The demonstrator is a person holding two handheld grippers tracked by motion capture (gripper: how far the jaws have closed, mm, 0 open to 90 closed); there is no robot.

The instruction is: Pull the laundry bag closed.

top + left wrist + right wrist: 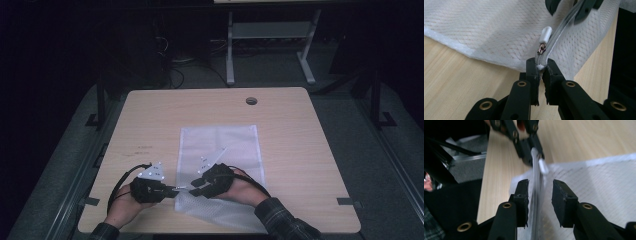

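Left gripper view: left gripper (pixel 540 68) clamped on zipper end of white mesh fabric bag (pixel 486 30), anchoring it on pale wooden table (pixel 150 120). Right gripper (pixel 540 191) parted, astride zipper (pixel 535 185), gripping nothing, probably repositioning toward white pull tab (pixel 545 35).

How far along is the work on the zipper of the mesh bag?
Done: left gripper is clamped on the zipper end of the mesh bag. In hand: right gripper straddles the zipper tape with open jaws. Left: the white pull sits near the clamped end, not gripped.
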